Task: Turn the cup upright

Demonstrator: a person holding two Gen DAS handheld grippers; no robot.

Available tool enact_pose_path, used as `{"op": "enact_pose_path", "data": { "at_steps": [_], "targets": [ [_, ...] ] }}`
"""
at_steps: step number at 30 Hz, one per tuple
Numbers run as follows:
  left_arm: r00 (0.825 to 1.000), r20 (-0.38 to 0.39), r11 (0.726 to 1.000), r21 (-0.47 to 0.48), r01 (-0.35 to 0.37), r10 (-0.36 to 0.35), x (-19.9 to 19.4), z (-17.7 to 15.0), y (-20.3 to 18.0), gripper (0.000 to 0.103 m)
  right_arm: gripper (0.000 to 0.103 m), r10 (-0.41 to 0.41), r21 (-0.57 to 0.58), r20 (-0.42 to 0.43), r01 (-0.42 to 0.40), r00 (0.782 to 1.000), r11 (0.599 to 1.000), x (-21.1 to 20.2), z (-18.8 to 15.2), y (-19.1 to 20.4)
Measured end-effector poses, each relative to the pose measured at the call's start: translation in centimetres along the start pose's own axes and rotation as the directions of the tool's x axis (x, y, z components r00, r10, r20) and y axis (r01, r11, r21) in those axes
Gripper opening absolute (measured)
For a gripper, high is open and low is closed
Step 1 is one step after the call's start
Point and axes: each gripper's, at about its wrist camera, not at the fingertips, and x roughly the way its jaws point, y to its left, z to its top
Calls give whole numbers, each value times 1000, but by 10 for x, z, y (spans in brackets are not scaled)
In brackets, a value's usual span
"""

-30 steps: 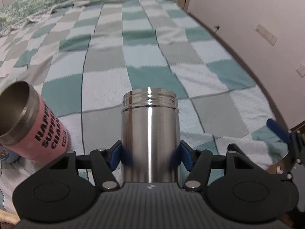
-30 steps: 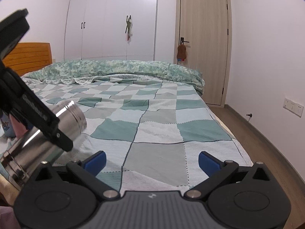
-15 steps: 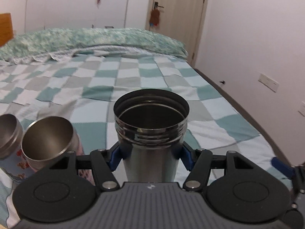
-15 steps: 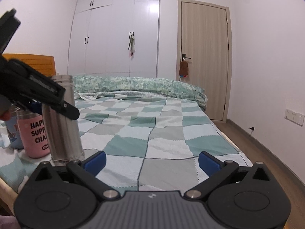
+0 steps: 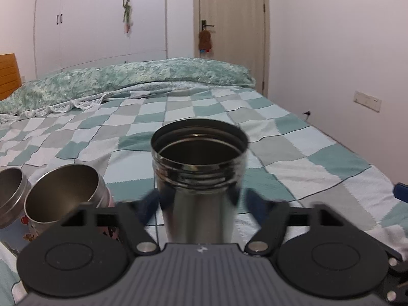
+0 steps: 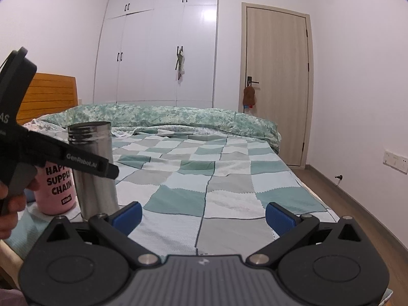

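A steel cup stands upright with its open threaded mouth up on the checked bedspread. My left gripper is around its body; the blue pads look blurred and slightly off the cup's sides, so the jaws are parting. In the right wrist view the steel cup stands at the left with the left gripper's arm across it. My right gripper is open and empty above the bed's near edge.
A pink cup marked "SUPPLY CHAIN" stands upright just left of the steel cup, with another metal cup beyond it. A rolled green quilt lies at the far side. A wall and door stand at the right.
The left gripper swung the steel cup from tilted to upright and set it on the bed beside the pink cup. Its pads now blur apart from the cup. The right gripper stayed open.
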Motion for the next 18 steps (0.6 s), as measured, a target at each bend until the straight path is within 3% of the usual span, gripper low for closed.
{"op": "enact_pose_path", "data": {
  "at_steps": [1,4,7,12,15,18],
  "targets": [
    [1000,23,1000,0,-8,8,-7,0,1,103,103,-2,0,6,2,1000,1000,-2,1,1],
    [995,93,999,5,-37,36,-35,-1,2,103,103,-8,-1,28,8,1000,1000,-9,6,4],
    [987,161,1000,-2,-22,22,-74,-8,10,103,103,-9,-4,55,9,998,1000,-23,10,12],
    [947,321,1000,14,-3,-2,-138,-42,28,103,103,21,-5,85,-21,996,1000,-55,8,33],
    [937,349,1000,-1,-28,27,-157,-69,42,103,103,51,9,94,-52,994,999,-70,0,47],
    [938,341,998,-50,-40,55,-162,-97,57,103,103,67,15,109,-69,992,998,-83,-13,61]
  ]
}}
